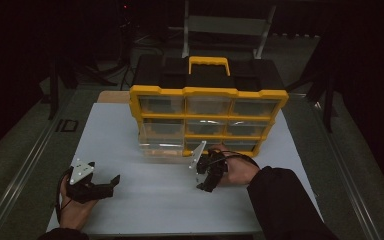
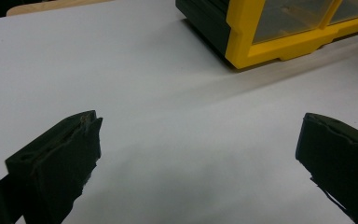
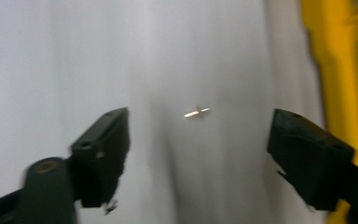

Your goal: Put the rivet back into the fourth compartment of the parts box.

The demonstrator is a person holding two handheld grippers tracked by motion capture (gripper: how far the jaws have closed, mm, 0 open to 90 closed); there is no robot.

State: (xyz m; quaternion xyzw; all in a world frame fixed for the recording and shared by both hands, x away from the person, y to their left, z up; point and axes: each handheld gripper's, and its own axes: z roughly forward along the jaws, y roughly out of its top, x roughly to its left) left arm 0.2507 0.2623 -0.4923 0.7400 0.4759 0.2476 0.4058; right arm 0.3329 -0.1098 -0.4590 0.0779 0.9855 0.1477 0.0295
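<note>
Right gripper (image 1: 206, 176) low over white worktop (image 1: 145, 200), just in front of yellow organizer case (image 1: 207, 117); jaws apart, nothing gripped. In right gripper view, small metal pin (image 3: 197, 112), possibly screw (view blurred), lies on worktop between and ahead of jaws, untouched; yellow case edge at right. One clear drawer (image 1: 166, 142) of case pulled partly out, bottom-left row, just left of right gripper. Left gripper (image 1: 100, 187) rests near worktop's front-left corner, well apart from case, jaws wide, empty. Person's dark sleeve (image 1: 285, 200) at lower right.
</note>
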